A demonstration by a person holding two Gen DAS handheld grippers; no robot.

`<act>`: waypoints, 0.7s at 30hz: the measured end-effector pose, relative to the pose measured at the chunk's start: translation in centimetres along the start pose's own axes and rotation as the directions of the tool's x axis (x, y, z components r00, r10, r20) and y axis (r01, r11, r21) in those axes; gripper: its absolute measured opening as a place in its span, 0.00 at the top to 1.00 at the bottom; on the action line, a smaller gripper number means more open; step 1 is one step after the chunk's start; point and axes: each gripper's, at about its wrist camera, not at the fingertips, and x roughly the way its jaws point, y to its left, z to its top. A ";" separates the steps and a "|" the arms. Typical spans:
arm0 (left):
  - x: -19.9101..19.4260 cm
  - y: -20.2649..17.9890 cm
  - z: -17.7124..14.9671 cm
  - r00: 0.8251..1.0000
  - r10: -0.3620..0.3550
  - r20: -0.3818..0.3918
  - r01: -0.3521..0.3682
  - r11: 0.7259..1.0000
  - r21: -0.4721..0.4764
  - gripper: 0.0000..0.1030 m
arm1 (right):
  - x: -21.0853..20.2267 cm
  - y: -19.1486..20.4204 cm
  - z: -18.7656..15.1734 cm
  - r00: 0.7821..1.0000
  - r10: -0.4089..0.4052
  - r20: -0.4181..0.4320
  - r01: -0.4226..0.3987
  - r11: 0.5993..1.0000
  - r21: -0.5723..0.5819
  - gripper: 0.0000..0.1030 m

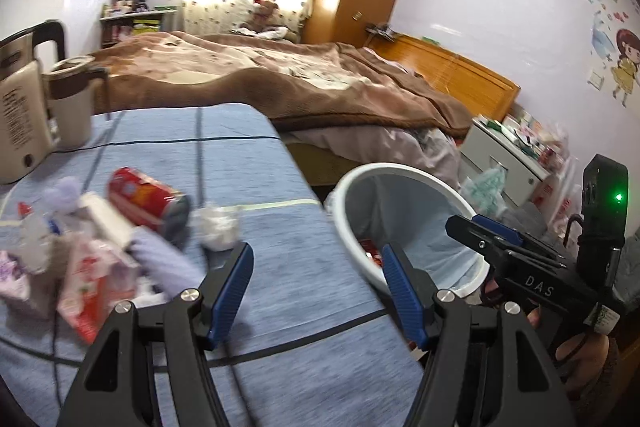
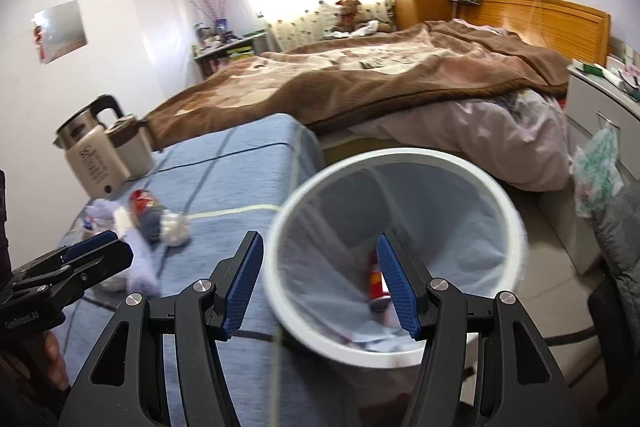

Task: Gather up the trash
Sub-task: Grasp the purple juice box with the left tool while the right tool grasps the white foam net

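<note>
Two hand-held grippers, both with blue-padded jaws apart and nothing between them.

Left gripper [image 1: 316,291]: lower centre of the left wrist view, above the blue grid-lined tablecloth [image 1: 256,163] near its right edge.

Right gripper [image 2: 320,283]: lower centre of the right wrist view, straddling the near rim of the round white plastic bin with a pale liner [image 2: 496,195]. Its left finger is over the cloth, its right finger over the bin mouth.

Bin contents: a red item low inside, blurred.

Bin position: just beside the table's right edge, in the strip of floor between table, brown-blanketed bed [image 1: 304,75] and white bedside cabinet [image 1: 500,155].

Trash on table, left of the left wrist view:
- red cylindrical can with grey end [image 1: 148,199], lying on its side
- crumpled white paper ball [image 1: 218,227], just right of the can, with bare cloth from there to the table edge
- heap of pink-and-red cartons and pale wrappers [image 1: 84,275], blurred

Far left corner of the table: cream electric kettle with black handle [image 1: 20,115] and cream lidded jug [image 1: 72,95], its cord trailing across the cloth.
</note>
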 end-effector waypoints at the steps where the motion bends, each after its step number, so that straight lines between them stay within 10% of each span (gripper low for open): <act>1: -0.5 0.5 -0.1 1.000 0.016 0.009 -0.016 1.000 -0.008 0.33 | 0.1 0.8 -0.1 1.000 0.014 -0.003 -0.014 1.000 -0.008 0.42; 21: -7.6 13.8 -4.2 0.949 0.315 0.032 -0.305 0.936 -0.176 0.29 | 4.8 12.0 -2.5 0.967 0.218 -0.134 -0.237 0.960 -0.146 0.42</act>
